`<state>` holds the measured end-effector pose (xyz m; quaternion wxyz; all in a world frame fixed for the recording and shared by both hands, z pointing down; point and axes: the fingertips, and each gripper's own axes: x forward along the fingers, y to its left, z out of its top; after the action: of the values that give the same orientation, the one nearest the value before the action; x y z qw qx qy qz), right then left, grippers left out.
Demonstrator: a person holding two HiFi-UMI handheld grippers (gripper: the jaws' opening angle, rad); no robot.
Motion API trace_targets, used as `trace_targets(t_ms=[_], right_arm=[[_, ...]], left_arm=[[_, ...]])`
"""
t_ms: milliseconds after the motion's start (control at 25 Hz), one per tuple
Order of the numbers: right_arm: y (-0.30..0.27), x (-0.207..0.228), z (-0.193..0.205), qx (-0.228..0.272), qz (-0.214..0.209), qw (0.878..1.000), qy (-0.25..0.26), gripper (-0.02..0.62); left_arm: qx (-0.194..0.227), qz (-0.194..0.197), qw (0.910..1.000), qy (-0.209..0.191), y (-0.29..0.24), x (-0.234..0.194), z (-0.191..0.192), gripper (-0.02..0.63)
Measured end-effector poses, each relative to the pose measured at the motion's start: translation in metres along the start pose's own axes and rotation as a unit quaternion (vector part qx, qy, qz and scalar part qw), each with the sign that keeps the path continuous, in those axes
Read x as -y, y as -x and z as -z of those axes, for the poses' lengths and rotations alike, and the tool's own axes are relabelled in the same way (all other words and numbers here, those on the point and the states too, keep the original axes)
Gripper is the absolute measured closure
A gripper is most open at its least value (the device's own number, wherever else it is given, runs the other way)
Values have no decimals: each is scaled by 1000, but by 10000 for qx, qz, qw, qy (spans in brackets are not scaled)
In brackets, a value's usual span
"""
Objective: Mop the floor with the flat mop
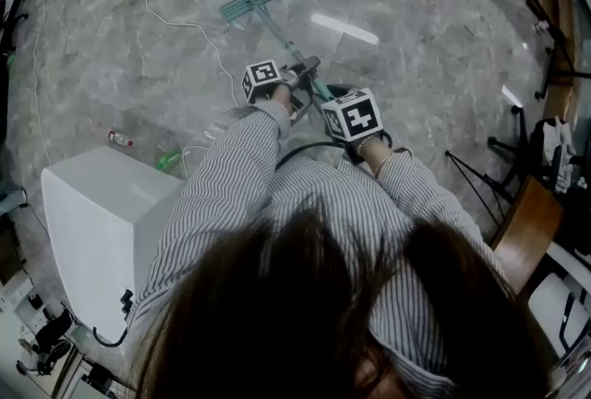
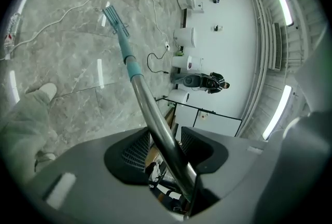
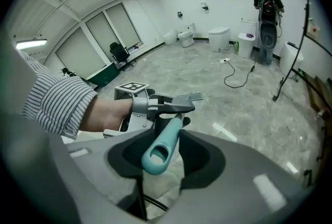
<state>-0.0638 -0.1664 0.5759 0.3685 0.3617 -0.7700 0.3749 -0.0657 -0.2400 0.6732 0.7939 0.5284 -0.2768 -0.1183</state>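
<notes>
The mop head [image 1: 251, 2] lies flat on the grey marble floor [image 1: 416, 65], and from it the pole [image 2: 155, 119] slants back up to me, metal for most of its run, ending in a teal grip [image 3: 162, 145]. My left gripper [image 2: 165, 150] is the one nearer the mop head: its jaws are closed on the bare metal pole, which runs between the ribbed pads. My right gripper [image 3: 165, 158] sits farther back from the mop head, jaws drawn in on the teal grip, whose looped end pokes out toward the camera. The worry I have is the white cable [image 1: 180, 23] snaking across the floor just beside the mop head; a sweep toward that side could catch it and drag it along. The pole is smooth and round, so I judge it could twist or slide in the left jaws if I push hard, letting the mop head tip onto an edge. A small bottle [image 1: 120, 139] lies well apart from the mop head, back toward me, and could get knocked on a long pull. Both hands are held close together before my chest, striped sleeves bent at the elbows, left ahead of right along the pole.
</notes>
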Motion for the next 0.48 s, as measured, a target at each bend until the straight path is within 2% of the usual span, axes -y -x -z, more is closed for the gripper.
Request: trace_targets(t_ms=[200, 480], right_arm=[[-13, -4, -26, -79, 59, 10000, -1, 451], [-22, -9, -13, -334, 163, 9993, 109, 453]], left_arm=[[189, 124, 9997, 71, 5, 10, -30, 416], [98, 52, 9999, 75, 10, -3, -29, 419]])
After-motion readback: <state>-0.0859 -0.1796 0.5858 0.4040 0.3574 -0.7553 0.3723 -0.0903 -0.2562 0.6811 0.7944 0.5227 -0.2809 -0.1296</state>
